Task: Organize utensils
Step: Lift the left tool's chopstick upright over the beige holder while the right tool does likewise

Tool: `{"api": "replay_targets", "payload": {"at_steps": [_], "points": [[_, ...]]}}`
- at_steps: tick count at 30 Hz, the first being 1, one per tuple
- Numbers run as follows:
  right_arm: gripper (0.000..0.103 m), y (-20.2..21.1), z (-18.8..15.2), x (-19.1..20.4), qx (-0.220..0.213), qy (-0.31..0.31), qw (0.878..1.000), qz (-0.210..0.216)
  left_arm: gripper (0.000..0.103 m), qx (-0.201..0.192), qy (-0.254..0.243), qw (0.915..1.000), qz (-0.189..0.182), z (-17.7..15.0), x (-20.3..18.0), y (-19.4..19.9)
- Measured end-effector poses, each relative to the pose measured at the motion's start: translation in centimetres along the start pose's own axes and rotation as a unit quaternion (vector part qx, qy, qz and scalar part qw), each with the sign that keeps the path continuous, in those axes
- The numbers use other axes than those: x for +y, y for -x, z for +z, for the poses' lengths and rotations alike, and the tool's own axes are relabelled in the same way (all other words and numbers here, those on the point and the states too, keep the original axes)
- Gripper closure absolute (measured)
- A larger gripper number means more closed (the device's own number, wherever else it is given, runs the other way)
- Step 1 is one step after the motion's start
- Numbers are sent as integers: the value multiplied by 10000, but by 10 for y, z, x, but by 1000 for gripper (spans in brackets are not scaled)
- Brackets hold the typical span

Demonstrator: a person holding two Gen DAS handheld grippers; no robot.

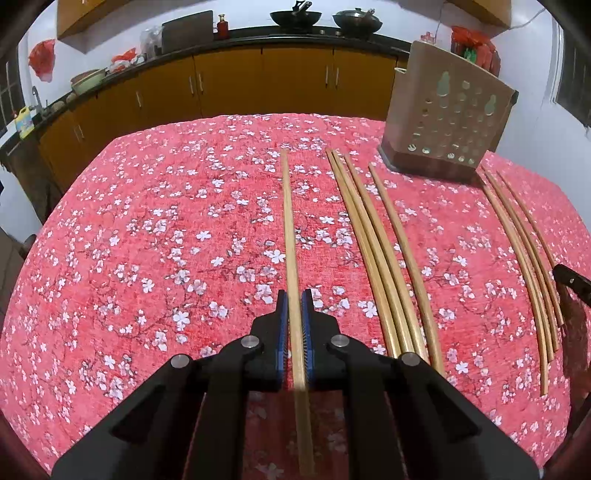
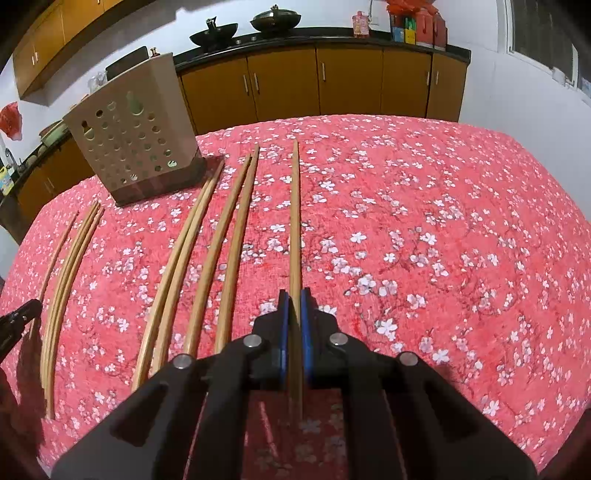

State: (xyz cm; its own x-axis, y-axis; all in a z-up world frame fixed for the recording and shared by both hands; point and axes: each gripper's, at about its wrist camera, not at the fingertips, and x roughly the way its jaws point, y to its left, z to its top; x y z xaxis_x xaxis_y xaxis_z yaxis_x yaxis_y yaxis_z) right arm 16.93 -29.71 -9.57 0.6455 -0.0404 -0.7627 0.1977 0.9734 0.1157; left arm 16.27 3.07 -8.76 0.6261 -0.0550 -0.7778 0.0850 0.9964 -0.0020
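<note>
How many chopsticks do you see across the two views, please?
10, probably. One chopstick in the left gripper, a trio and a single beside it; another in the right gripper, two pairs beside it. Overlaps may hide some.

On the tablecloth (image 1: 147,240), chopsticks in loose rows running near to far. Leftmost chopstick (image 1: 290,236) between the left gripper (image 1: 294,306) pads; rightmost chopstick (image 2: 295,221) between the right gripper (image 2: 294,306) pads. Between them, far side, the holder (image 1: 443,122), upright. Beyond the table, cabinets (image 1: 229,85) with woks (image 1: 295,16) on top.
</note>
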Motion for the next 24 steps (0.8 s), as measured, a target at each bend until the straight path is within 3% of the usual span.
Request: {"api": "replay_targets", "payload": {"at_steps": [10, 24], "points": [[95, 65, 31, -9, -887, -79, 9958, 194, 95, -675, 136, 9976, -3, 30, 17, 47], [96, 127, 82, -7, -2071, -20, 9781, 204, 96, -1748, 453, 9835, -81, 90, 29, 107]]}}
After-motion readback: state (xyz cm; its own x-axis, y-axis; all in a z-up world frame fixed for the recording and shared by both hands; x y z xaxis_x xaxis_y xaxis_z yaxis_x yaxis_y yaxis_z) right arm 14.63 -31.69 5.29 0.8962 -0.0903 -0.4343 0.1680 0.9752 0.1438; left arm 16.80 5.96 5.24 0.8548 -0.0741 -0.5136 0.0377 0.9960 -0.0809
